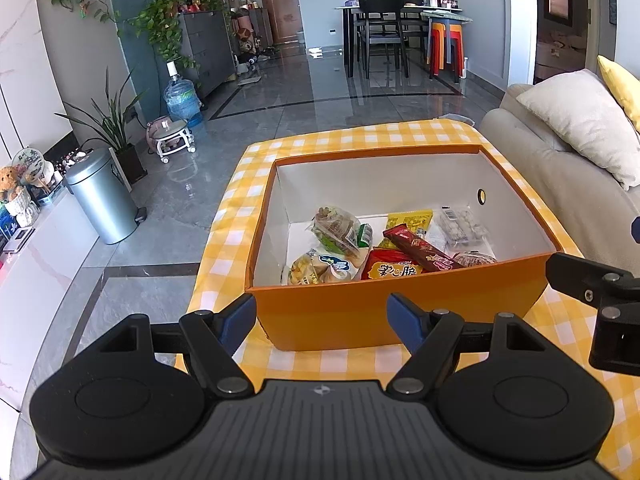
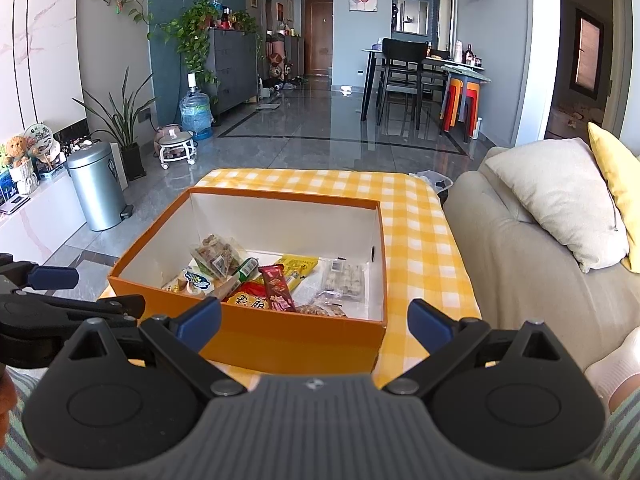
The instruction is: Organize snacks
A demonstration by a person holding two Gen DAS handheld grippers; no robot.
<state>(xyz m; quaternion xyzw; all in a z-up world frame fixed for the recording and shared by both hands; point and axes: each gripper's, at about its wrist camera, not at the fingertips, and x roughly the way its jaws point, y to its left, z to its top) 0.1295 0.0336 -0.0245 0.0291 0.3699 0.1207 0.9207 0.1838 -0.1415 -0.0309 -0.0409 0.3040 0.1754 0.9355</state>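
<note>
An orange box [image 1: 400,312] [image 2: 288,336] with white inner walls stands on a yellow checked tablecloth [image 1: 360,136] [image 2: 416,224]. Inside lie several snack packets: a long dark red bar [image 1: 422,249] [image 2: 278,288], a red pack with yellow label [image 1: 390,270] [image 2: 248,300], a nut bag [image 1: 334,229] [image 2: 216,254], a yellow pack [image 1: 408,220] [image 2: 298,265], a clear pack of white pieces [image 1: 462,226] [image 2: 346,278]. My left gripper [image 1: 322,316] is open just before the box's near wall, empty. My right gripper [image 2: 316,320] is open at the box's near right corner, empty.
A beige sofa [image 2: 520,248] with a white cushion [image 1: 580,120] and a yellow cushion [image 2: 616,184] borders the table on the right. A metal bin [image 1: 102,196] and a white cabinet [image 1: 36,248] stand left. A dining table with chairs [image 2: 416,72] is far back. The right gripper's body [image 1: 600,300] shows in the left view.
</note>
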